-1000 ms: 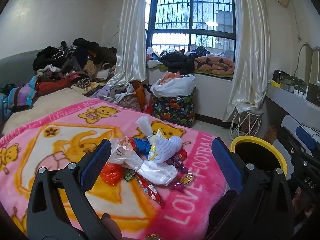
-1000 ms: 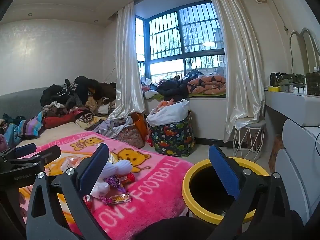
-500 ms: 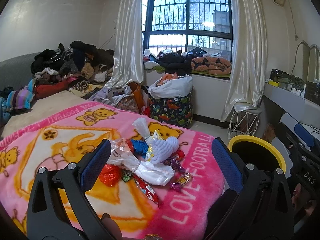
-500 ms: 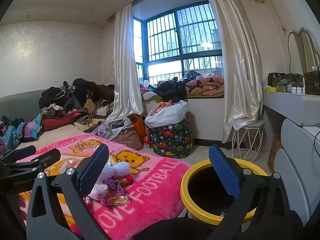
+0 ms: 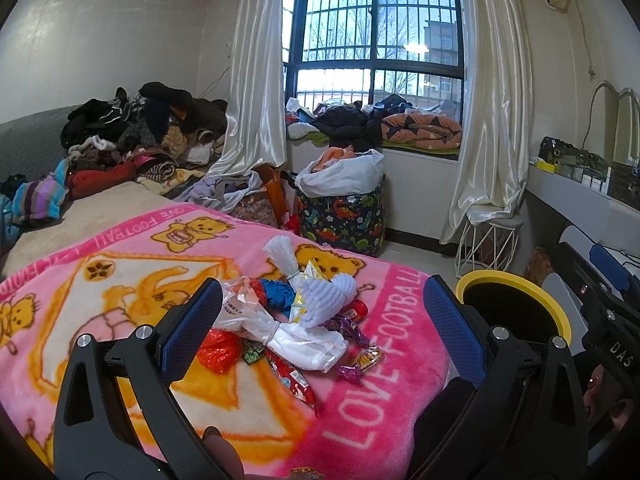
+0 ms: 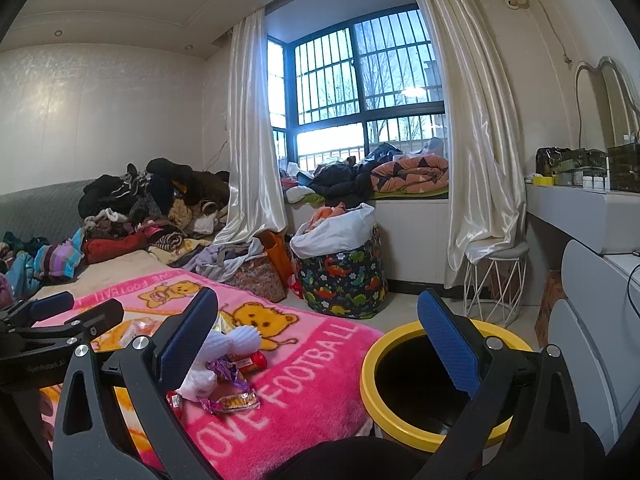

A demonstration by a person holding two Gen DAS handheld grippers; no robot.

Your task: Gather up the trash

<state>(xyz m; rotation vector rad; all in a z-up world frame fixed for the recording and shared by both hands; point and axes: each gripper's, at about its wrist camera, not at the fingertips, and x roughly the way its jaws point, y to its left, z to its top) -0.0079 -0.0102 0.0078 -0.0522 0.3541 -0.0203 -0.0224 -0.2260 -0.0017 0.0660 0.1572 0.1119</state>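
Left wrist view: both grippers (image 5: 320, 324) (image 6: 316, 336) gape empty near the trash (image 5: 288, 320), light, crinkly, slippery; pinch the bag's (image 5: 280, 330) knotted middle.

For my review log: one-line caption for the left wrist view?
Open left gripper above a pile of wrappers and plastic bags on a pink blanket, yellow-rimmed bin alongside.
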